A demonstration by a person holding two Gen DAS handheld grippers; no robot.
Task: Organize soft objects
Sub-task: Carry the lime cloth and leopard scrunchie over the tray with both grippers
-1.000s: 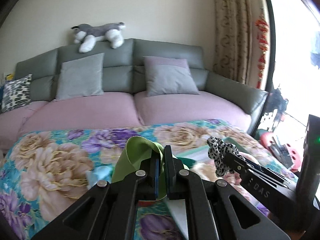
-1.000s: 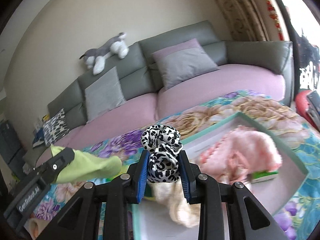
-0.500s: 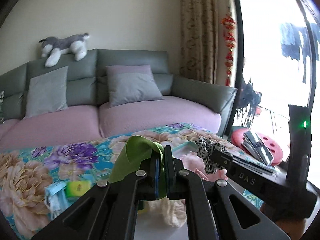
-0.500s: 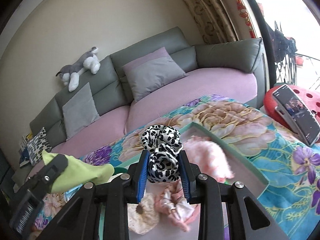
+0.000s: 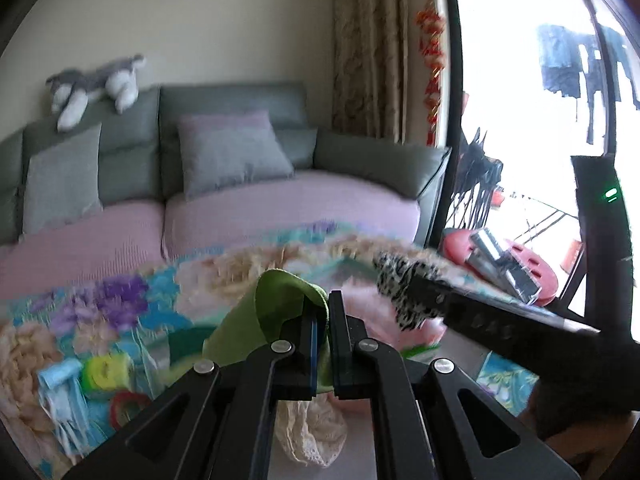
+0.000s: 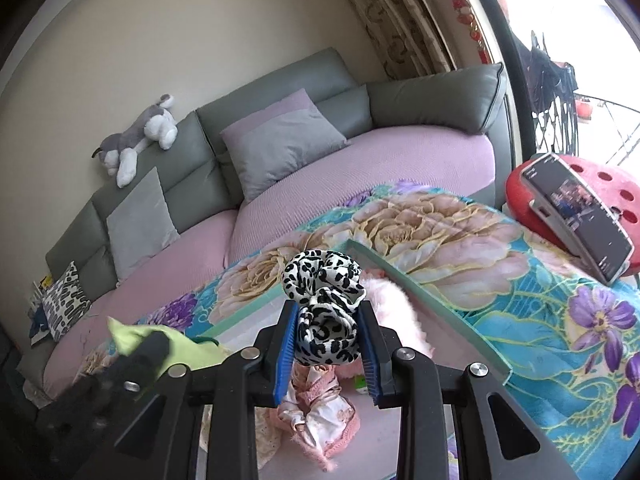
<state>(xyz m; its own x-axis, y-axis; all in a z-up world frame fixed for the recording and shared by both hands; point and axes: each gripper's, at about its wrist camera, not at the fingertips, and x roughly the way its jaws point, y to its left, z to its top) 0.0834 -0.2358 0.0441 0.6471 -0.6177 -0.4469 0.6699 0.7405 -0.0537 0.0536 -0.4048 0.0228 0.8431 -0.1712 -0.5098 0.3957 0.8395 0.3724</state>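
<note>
My left gripper [image 5: 323, 312] is shut on a lime-green cloth [image 5: 264, 312], which folds up over its fingers. My right gripper [image 6: 326, 320] is shut on a black-and-white spotted scrunchie [image 6: 324, 300]. Both hang over a shallow tray with a teal rim [image 6: 420, 284] that lies on a flowered blanket [image 6: 540, 300]. In the tray lie a fluffy pink piece [image 6: 394, 312], a pink satin scrunchie [image 6: 320, 412] and a cream lace piece [image 5: 310, 432]. The right gripper [image 5: 396, 292] reaches in from the right of the left wrist view; the left gripper [image 6: 140, 348] shows low on the left of the right wrist view.
Small things lie on the blanket left of the tray: a blue piece [image 5: 60, 376], a yellow-green roll [image 5: 104, 372], a red ring [image 5: 128, 404]. Behind stands a grey sofa [image 6: 280, 92] with cushions and a plush dog [image 6: 136, 140]. A phone [image 6: 580, 216] leans on a red stool.
Both grippers have swung right across the blanket, still holding their pieces. The tray and its pink pieces now lie directly below them, and the window side has come into view.
</note>
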